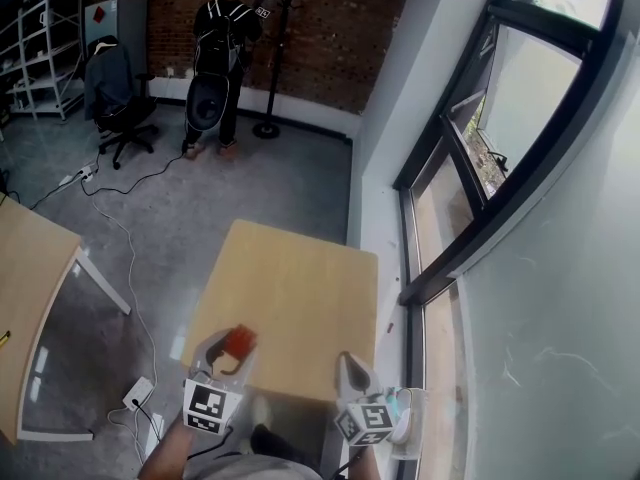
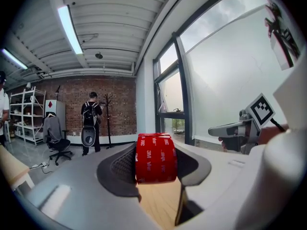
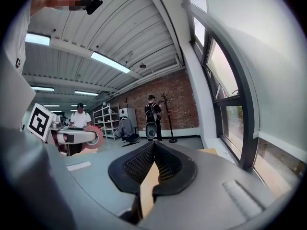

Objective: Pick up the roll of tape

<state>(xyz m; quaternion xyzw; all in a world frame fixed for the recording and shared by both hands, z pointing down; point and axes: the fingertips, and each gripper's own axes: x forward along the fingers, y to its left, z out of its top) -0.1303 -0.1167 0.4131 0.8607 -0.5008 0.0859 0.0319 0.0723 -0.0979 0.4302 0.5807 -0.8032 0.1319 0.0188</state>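
Hanging over the table [image 1: 300, 288], the tape roll [image 2: 156, 158] is clamped in the left gripper [image 1: 234, 345] — right gripper [image 3: 153, 144] clenched, empty.

We see a small wooden table [image 1: 300, 298] on the grey floor [image 1: 170, 228], beside the window wall. A white power strip [image 1: 137, 393] lies on the floor.

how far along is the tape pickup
Done: the left hand-held gripper is clamped on the red roll of tape. In hand: the roll looks raised off the wooden table, which shows beneath it. The right hand-held gripper is shut and empty. Left: little, it seems, beyond holding it clear.
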